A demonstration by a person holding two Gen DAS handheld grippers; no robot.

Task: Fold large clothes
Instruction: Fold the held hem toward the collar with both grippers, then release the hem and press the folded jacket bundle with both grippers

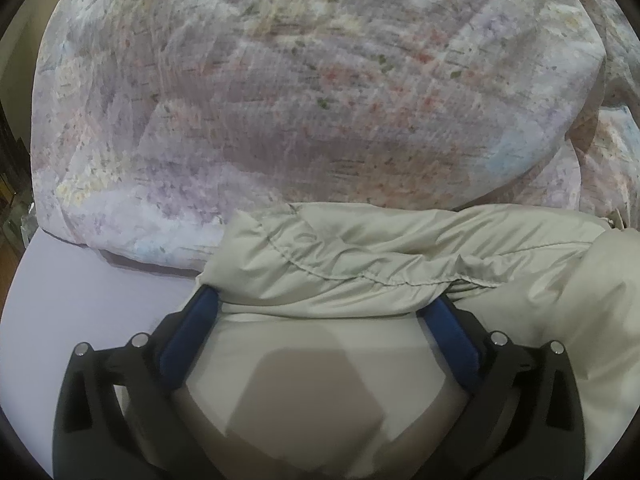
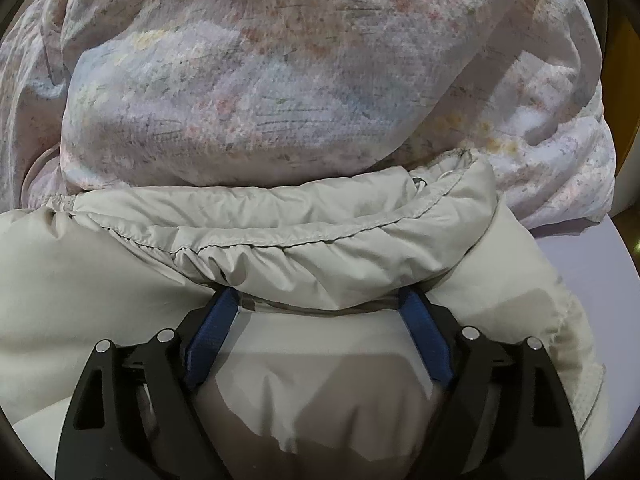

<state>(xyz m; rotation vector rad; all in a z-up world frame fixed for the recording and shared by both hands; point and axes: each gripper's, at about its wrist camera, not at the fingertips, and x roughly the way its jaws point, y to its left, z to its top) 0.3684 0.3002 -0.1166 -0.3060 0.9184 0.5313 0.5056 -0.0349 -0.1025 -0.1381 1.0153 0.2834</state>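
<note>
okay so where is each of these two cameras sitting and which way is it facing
Left wrist: on the left gripper, looking down along its open blue fingers at the beige jacket.
Right wrist: on the right gripper, open, looking down at the jacket's gathered hem.
Shared: jacket, floral quilt behind it, lilac sheet.

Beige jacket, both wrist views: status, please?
Left gripper open, right gripper open, fingers straddling fabric. Beige jacket folded over, not held. Floral duvet bunched right behind it.

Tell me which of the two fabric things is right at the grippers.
The plain beige jacket, its gathered hem lying at both grippers' tips. The floral quilt is heaped behind it.
</note>
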